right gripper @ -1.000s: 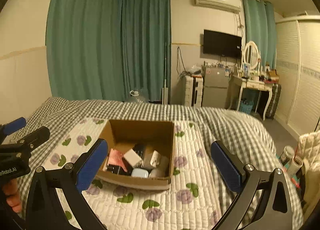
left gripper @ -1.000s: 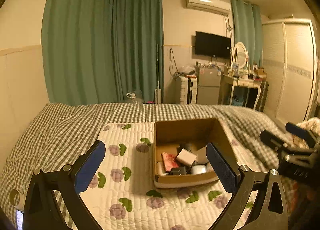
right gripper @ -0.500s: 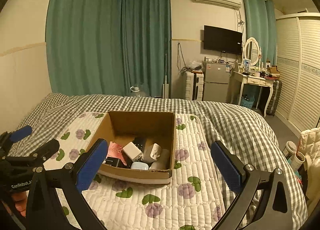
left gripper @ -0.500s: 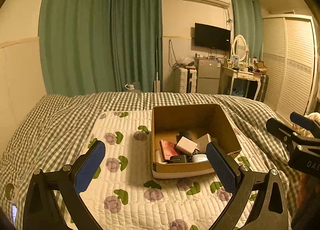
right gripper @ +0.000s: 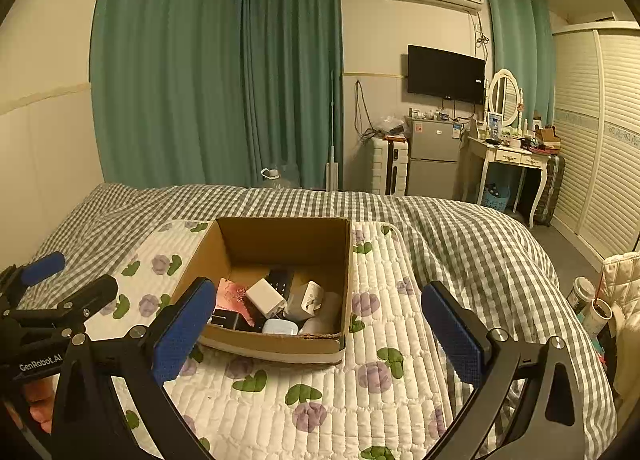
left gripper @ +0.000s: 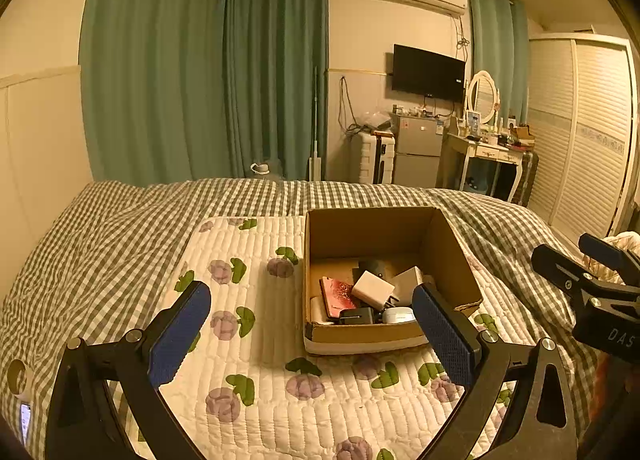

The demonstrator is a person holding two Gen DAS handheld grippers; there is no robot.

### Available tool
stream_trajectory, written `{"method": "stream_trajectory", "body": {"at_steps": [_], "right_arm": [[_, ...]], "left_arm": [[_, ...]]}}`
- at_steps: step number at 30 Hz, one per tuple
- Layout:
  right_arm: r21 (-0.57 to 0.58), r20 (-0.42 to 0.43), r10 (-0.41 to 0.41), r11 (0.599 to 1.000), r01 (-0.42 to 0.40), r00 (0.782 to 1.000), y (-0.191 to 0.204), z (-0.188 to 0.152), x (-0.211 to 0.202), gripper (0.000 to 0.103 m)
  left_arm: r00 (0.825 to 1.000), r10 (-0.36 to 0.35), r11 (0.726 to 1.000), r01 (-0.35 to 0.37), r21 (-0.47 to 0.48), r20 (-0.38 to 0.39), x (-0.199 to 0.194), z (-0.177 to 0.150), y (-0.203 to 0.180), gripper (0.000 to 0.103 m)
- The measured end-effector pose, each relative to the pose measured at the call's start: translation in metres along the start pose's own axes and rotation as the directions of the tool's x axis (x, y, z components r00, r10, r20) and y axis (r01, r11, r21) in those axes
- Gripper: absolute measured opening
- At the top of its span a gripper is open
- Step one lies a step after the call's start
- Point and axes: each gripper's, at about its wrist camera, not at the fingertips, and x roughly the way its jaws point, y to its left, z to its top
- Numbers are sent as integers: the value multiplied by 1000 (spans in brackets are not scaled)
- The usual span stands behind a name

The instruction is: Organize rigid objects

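Note:
An open cardboard box (left gripper: 452,260) (right gripper: 276,344) stands on a floral quilted mat (left gripper: 248,340) (right gripper: 392,340) on the bed. Inside lie several small rigid items: a white charger (left gripper: 372,290) (right gripper: 265,297), a red patterned card (left gripper: 340,296) (right gripper: 230,294), a black remote (right gripper: 280,280), a white earbud case (left gripper: 398,315) (right gripper: 280,327). My left gripper (left gripper: 310,336) is open and empty, held above the mat in front of the box. My right gripper (right gripper: 316,334) is open and empty, in front of the box's near wall. Each gripper shows in the other's view, the right (left gripper: 592,280) and the left (right gripper: 52,292).
A grey checked duvet (left gripper: 100,228) (right gripper: 460,236) covers the bed around the mat. Green curtains (left gripper: 200,72), a fridge (right gripper: 434,158), a dressing table (right gripper: 508,156) and a wardrobe (right gripper: 600,140) stand beyond the bed's far end. Cups (right gripper: 588,300) sit at the right.
Both grippers have drawn back and risen slightly, so the box sits lower and more fully in view. Both stay open and empty.

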Motion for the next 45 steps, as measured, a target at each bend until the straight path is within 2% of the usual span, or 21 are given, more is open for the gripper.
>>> {"method": "stream_trajectory", "body": {"at_steps": [45], "right_arm": [[-6, -38, -21, 1000, 21, 999, -4, -6, 7, 103]], "left_arm": [[1000, -4, 1000, 4, 2, -15, -2, -1, -1, 103]]}}
